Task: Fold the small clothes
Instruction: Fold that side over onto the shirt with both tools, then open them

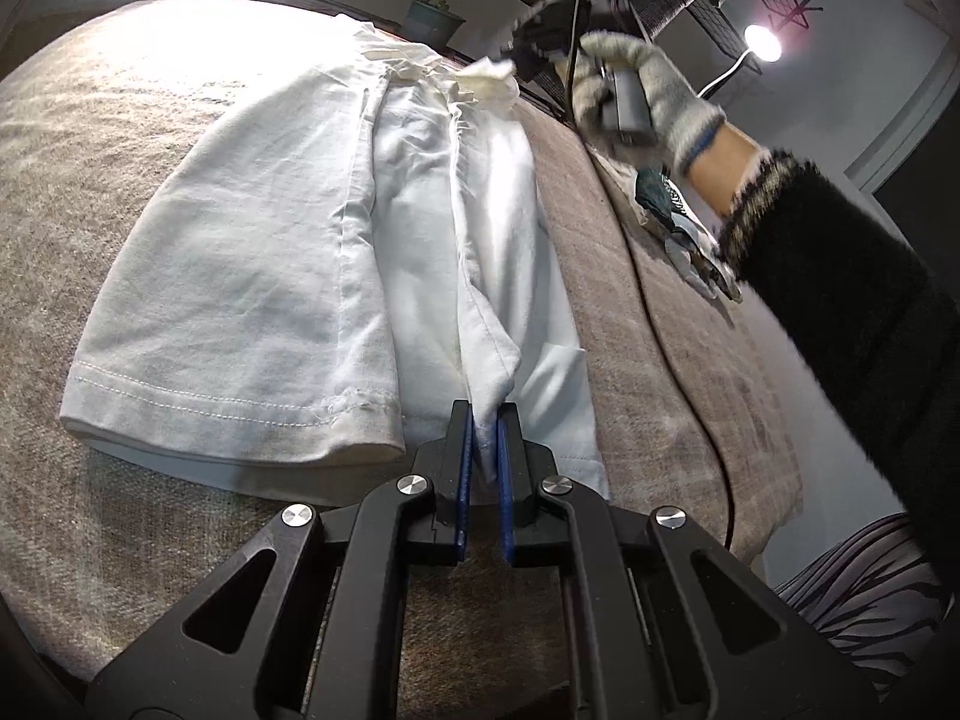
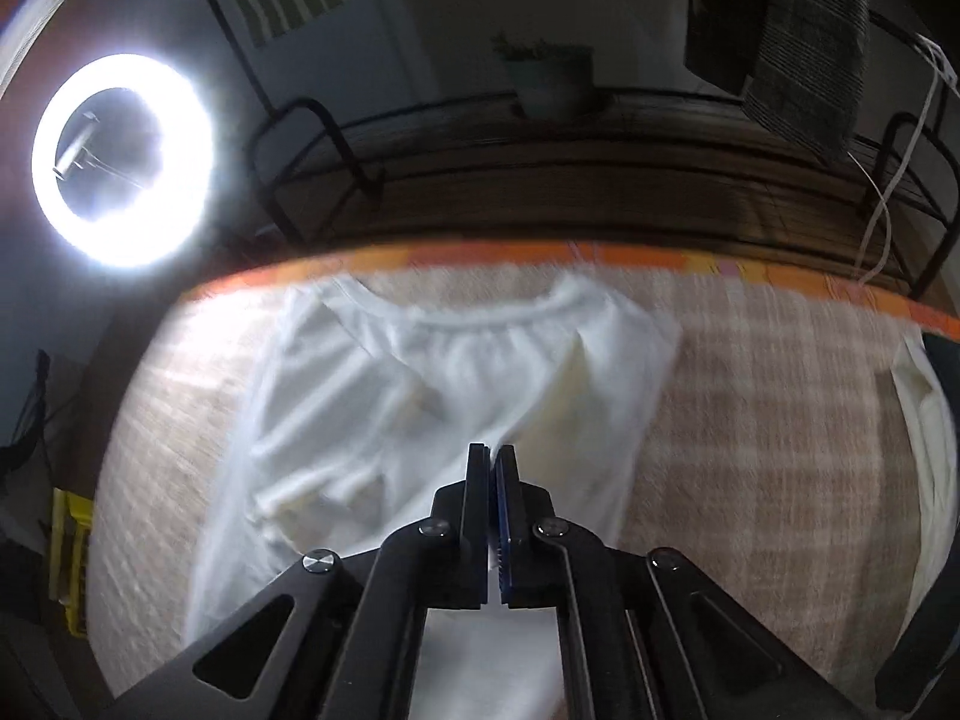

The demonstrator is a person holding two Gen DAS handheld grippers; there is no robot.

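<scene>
A small white garment [image 1: 270, 300] lies partly folded on a beige cloth-covered table [image 1: 90, 180]. My left gripper [image 1: 486, 411] is shut on a bunched edge of the garment near its hem, at the near side. In the left wrist view my right gripper [image 1: 528, 54], held by a gloved hand, pinches the far end of the garment and lifts it. In the right wrist view my right gripper [image 2: 493, 456] is shut on white cloth, with the garment [image 2: 456, 372] spread below it, its neckline toward the far table edge. That view is motion blurred.
A dark patterned item [image 1: 678, 210] lies on the table at the right. A ring light [image 2: 123, 159] shines at the left. A metal rack [image 2: 600, 180] with a potted plant [image 2: 549, 78] stands behind the table. More white fabric [image 2: 924, 450] lies at the far right.
</scene>
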